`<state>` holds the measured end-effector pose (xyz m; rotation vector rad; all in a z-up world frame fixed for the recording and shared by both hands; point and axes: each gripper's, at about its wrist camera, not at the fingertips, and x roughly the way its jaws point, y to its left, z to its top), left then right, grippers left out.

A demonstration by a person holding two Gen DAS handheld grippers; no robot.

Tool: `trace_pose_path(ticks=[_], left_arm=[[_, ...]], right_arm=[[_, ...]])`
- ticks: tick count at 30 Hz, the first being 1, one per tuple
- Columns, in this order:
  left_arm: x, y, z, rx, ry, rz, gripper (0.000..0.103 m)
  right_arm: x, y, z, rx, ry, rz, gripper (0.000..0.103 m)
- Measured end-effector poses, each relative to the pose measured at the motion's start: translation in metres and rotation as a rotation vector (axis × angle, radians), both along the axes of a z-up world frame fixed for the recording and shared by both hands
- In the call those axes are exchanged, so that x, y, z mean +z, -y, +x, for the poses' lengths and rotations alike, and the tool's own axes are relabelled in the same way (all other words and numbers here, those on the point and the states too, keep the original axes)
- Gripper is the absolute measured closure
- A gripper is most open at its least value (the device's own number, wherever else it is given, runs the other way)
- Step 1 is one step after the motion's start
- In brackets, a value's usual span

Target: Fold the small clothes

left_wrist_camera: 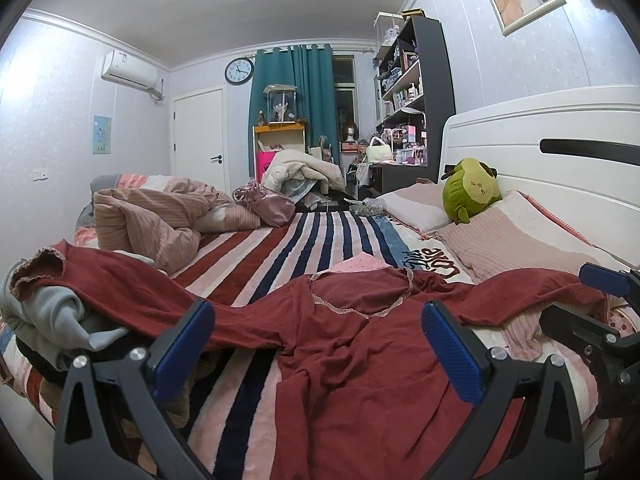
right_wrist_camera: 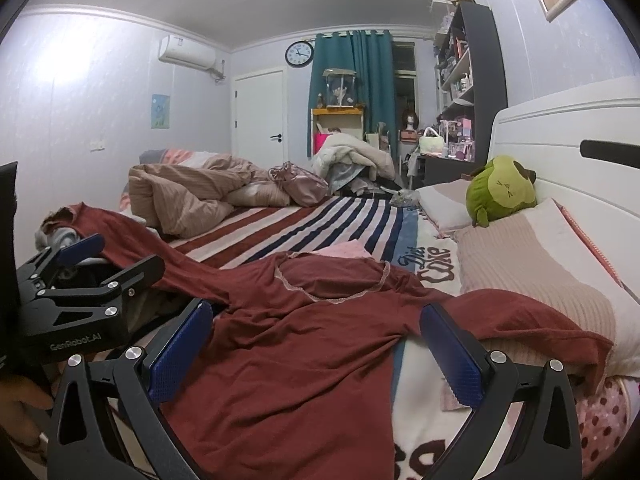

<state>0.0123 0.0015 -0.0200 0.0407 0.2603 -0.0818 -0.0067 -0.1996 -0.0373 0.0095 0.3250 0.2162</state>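
A dark red long-sleeved top (left_wrist_camera: 352,360) lies spread face up on the striped bed blanket (left_wrist_camera: 280,248), neckline away from me, sleeves out to both sides. It also shows in the right wrist view (right_wrist_camera: 304,344). My left gripper (left_wrist_camera: 320,348) is open and empty, hovering just above the top's body. My right gripper (right_wrist_camera: 316,348) is open and empty over the top's body, and shows at the right edge of the left wrist view (left_wrist_camera: 592,300). The left gripper shows at the left of the right wrist view (right_wrist_camera: 112,258). The left sleeve drapes over a grey garment (left_wrist_camera: 48,316).
A pink garment (left_wrist_camera: 360,262) lies beyond the neckline. Pillows (left_wrist_camera: 516,240) and a green plush toy (left_wrist_camera: 470,190) sit by the white headboard (left_wrist_camera: 560,120) on the right. A rumpled tan duvet (left_wrist_camera: 152,216) and a pink bag (left_wrist_camera: 268,202) lie at the far end.
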Motion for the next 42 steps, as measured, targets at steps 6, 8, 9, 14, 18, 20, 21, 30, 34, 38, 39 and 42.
trace_pose_path(ticks=[6,8,9,14,18,20,21,30,34,38,39,42], left_arm=[[-0.0003,0.0006,-0.0002,0.001,0.000,-0.001,0.001],[-0.0011,0.0011,0.0003,0.001,0.000,0.000,0.001],[-0.0011,0.0012,0.0003,0.002,0.000,0.000,0.001],[-0.0036,0.0025,0.0011,0.000,-0.005,0.000,0.001],[-0.0060,0.0033,0.0022,-0.004,-0.013,0.002,0.001],[-0.0058,0.0026,0.0024,-0.005,-0.014,0.001,0.001],[-0.0064,0.0031,0.0024,-0.006,-0.014,0.000,0.001],[-0.0055,0.0039,0.0037,-0.009,-0.022,0.003,0.001],[-0.0058,0.0037,0.0036,-0.009,-0.022,0.001,0.001],[-0.0063,0.0034,0.0044,-0.008,-0.029,0.002,0.001],[-0.0065,0.0031,0.0047,-0.008,-0.029,0.002,0.001],[-0.0063,0.0013,0.0059,0.002,-0.034,0.009,0.001]], right_arm=[[-0.0016,-0.0016,0.0010,0.000,-0.002,0.003,0.000],[-0.0019,-0.0026,0.0013,0.001,-0.003,0.002,0.000],[-0.0022,-0.0019,0.0013,0.003,-0.007,0.004,0.000],[-0.0028,-0.0032,0.0005,0.000,-0.005,0.007,0.000],[-0.0038,-0.0035,-0.0001,-0.001,-0.010,0.001,0.000],[-0.0040,-0.0032,0.0000,0.000,-0.012,0.001,0.000],[-0.0043,-0.0043,-0.0008,-0.001,-0.013,-0.002,0.000],[-0.0048,0.0022,0.0002,-0.002,-0.014,0.004,0.000],[-0.0039,0.0012,0.0000,-0.003,-0.014,0.004,0.000],[-0.0054,-0.0002,0.0013,-0.006,-0.019,0.011,0.000],[-0.0060,0.0004,0.0015,-0.007,-0.020,0.014,0.000],[-0.0068,0.0007,0.0020,-0.006,-0.022,0.016,0.000]])
